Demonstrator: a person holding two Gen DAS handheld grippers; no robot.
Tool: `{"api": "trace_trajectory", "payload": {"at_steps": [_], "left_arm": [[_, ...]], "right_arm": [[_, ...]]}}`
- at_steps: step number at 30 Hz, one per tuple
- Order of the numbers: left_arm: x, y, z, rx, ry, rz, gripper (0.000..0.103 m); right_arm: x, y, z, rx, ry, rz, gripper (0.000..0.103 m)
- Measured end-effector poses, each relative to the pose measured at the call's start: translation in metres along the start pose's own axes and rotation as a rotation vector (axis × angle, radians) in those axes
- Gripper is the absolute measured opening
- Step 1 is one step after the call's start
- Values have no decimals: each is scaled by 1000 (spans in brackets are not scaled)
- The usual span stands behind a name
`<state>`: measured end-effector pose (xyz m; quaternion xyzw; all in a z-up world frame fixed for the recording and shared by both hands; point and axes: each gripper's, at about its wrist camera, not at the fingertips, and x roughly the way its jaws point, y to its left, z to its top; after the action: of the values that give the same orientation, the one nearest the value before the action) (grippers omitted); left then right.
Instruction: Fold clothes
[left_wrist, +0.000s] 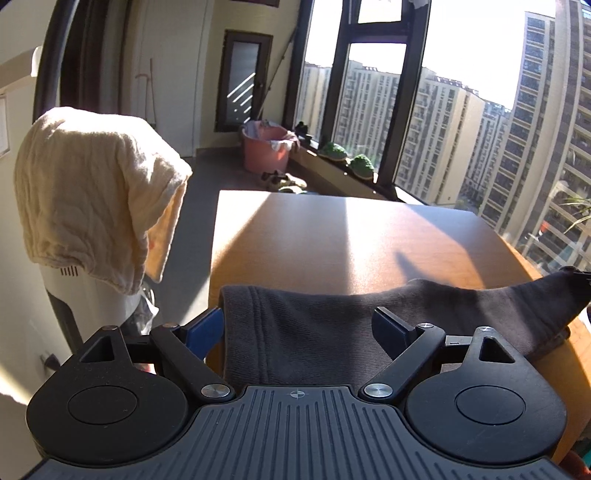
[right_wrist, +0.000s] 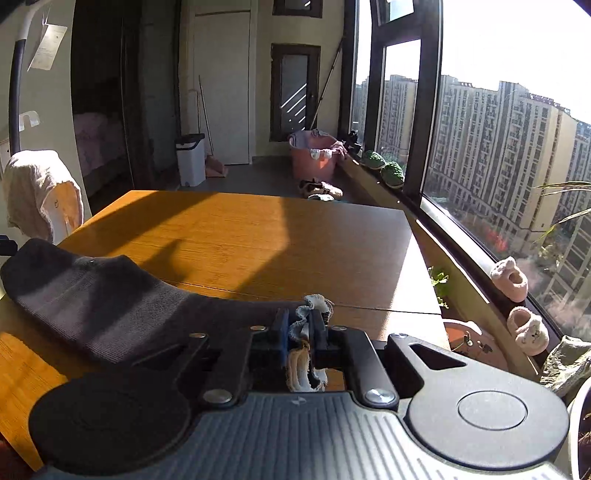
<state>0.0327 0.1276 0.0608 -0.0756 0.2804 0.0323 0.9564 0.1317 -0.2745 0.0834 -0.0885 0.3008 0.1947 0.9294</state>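
**Here: soft dark knit, held at one end only**

Clearly a limp, light thing: dark grey knit garment (left_wrist: 332, 325) draped across the near edge of the wooden table (left_wrist: 332, 236), ribbed, sagging between supports, one end trailing off to the right. No stiffness to count on; likely to stretch, droop and slide a little on the smooth top.

Right gripper (right_wrist: 300, 325): fingers closed together, pinching a bunched, frilly pale edge of cloth (right_wrist: 314, 302), apparently one end of the same garment. Left gripper (left_wrist: 299, 326): fingers spread wide apart, straddling the garment's hemmed end, gripping nothing.

Best taken by the seamed edge (left_wrist: 255, 317), probably, where the cloth is thickest and least prone to slip. Worth pinching deep, then drawing taut against the right-hand hold before laying flat.
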Motion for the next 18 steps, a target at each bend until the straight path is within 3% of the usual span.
{"api": "trace_trajectory", "payload": {"at_steps": [3,6,8,12,18], "left_arm": [[-7,-15,3,31,-17,-59,95],[1,-32,4,40,18,-140,97],[21,-42,-3,27,84,-194,97],[59,-49,-23,-4,203,-186,97],[66,-40,-21,-37,184,-194,100]], "right_arm": [[7,-4,-20,23,32,-82,12],[-3,-9,-23,121,-7,3,13],[-3,-5,-23,142,-9,58,20],[15,8,-25,152,32,86,21],[22,17,-27,152,24,80,26]]}}
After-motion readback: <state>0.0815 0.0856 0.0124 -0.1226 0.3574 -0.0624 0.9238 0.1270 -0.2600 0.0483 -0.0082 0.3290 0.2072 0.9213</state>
